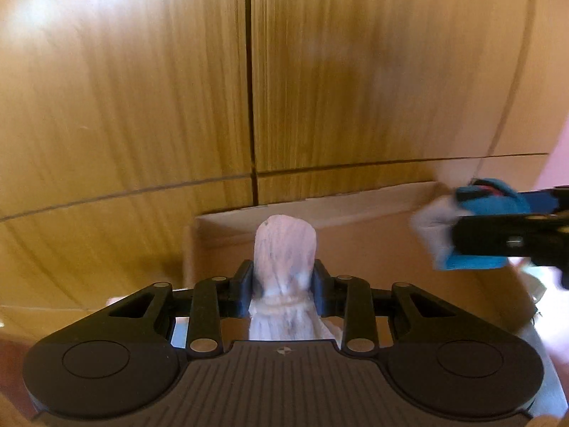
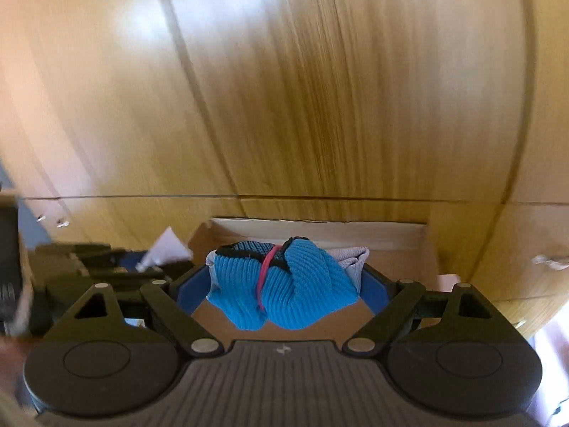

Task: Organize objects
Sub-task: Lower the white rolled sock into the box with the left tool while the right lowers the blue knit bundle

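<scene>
While both grippers carry bundled socks over the cardboard box [image 2: 398, 245] (wooden cupboard behind), the left gripper [image 1: 284, 281] pinches a pale pink sock bundle [image 1: 284, 249] and the right gripper [image 2: 284, 284] clamps a blue sock bundle [image 2: 284, 284], so lowering and releasing come next, I judge.

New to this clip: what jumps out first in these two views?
The bright blue knit bundle with a pink band, filling the wide jaws of the right gripper over a cardboard box. Next, the pale pink cloth roll pinched in the left gripper, poking up over the same box, with wooden cabinet doors behind.
</scene>
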The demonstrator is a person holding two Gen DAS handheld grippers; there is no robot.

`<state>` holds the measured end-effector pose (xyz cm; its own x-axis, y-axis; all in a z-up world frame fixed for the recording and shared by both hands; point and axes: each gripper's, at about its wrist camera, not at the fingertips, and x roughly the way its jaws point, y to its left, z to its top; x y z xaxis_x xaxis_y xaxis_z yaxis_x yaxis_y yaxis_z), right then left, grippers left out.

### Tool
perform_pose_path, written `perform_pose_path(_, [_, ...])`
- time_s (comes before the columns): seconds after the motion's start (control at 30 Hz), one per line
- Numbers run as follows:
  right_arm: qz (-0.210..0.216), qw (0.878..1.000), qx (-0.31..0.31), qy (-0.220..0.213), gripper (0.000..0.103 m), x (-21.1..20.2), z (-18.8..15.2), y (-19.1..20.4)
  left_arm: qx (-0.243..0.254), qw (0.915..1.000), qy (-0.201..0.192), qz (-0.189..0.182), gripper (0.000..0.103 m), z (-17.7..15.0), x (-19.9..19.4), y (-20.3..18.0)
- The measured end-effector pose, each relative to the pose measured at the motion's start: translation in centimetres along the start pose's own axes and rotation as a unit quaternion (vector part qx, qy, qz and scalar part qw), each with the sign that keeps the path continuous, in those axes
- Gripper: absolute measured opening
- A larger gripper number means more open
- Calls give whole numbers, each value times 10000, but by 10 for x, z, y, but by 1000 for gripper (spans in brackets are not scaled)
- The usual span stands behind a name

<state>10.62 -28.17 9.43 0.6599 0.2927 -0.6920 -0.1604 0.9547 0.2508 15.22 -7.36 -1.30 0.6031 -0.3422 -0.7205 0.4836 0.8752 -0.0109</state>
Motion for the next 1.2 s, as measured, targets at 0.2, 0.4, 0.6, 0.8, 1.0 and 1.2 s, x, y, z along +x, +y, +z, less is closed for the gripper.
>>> perform_pose_path(0.2, [-216, 9979, 120, 601, 86, 91, 8, 6, -40, 9992, 376, 110, 39, 5, 68, 6])
perform_pose_path(0.4, [-384, 9952, 117, 893, 86, 134, -1, 12, 29, 9991, 382, 175, 39, -1, 90, 11])
perform_pose_path(0.6, [-421, 9947, 181, 919, 96, 142, -9, 14, 210, 9984, 389, 358, 47, -2, 94, 3])
perform_pose_path(0.8, [-482, 9943, 374, 871, 99, 125, -15, 11, -2, 9989, 254, 390, 77, -4, 85, 10])
perform_pose_path(1.0, [-388, 9965, 356, 647, 102, 84, -24, 21, -47, 9997, -24, 235, 87, -6, 50, 9])
perform_pose_path(1.2, [-299, 9982, 308, 430, 102, 51, -20, 36, -42, 9994, -245, 253, 88, 8, 19, 4])
